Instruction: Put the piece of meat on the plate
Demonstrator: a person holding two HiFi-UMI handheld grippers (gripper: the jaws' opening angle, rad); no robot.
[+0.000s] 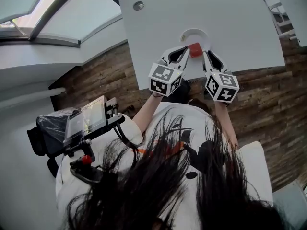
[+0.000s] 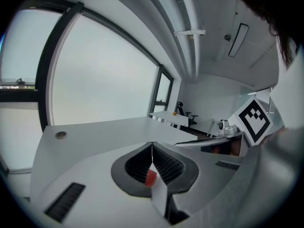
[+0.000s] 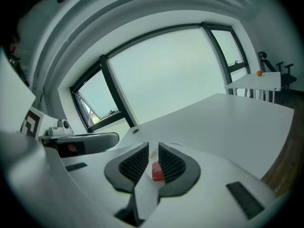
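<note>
The piece of meat (image 1: 195, 49) is a small red block just above the middle of the head view, over the lower rim of the plate (image 1: 184, 34). Whether it rests on the rim or hangs just above it, I cannot tell.

It looks light and firm-edged, likely easy to carry but small enough to twist out of a shallow pinch. The opposite flat sides seem the best hold.

The left gripper (image 1: 187, 48) and right gripper (image 1: 205, 52) converge on it from lower left and lower right, their tips at either side of it. In each gripper view the red piece sits between that gripper's ribbed jaws. The left jaws meet beyond it and the right jaws stand a slit apart, so both read as closed on it.

The white table (image 1: 230, 18) fills the upper frame.
</note>
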